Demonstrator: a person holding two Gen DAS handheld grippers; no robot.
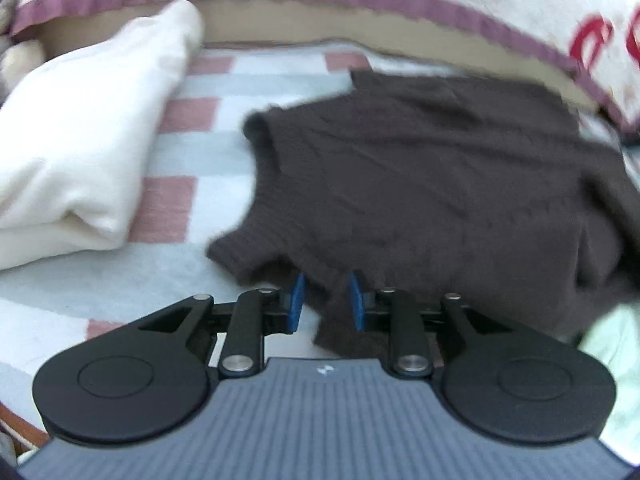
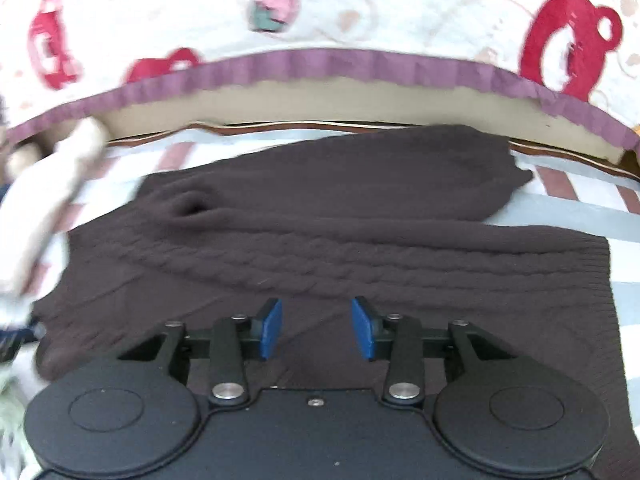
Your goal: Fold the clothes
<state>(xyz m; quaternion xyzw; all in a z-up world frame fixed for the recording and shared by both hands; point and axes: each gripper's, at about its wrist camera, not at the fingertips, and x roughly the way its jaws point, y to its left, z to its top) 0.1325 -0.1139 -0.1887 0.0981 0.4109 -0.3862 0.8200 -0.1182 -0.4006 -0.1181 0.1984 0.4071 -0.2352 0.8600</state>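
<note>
The left hand-held gripper [image 1: 326, 300] sits at the near edge of the brown sweater [image 1: 432, 184], with a flap of knit lying between its blue pads [image 1: 297, 300]. A gap shows on either side of the cloth, so the jaws stand parted around the fabric and are not pinching it. The right hand-held gripper [image 2: 317, 328] hovers over the sweater [image 2: 320, 240] body, jaws spread, nothing between them; whether the pads touch the knit cannot be told.

The sweater lies spread on the checked bed cover [image 1: 224, 92]. Its long axis runs crosswise to the right hand-held gripper: ribbed hem [image 2: 600, 280] to the right, the other end to the left. One sleeve [image 2: 400, 160] lies doubled across the far side of the sweater.

Judgement: the left hand-held gripper is nearer a usable edge; it only needs to close.

A folded white cloth [image 1: 92, 132] lies left of the sweater. A patterned quilt [image 2: 320, 12] rises beyond it.
</note>
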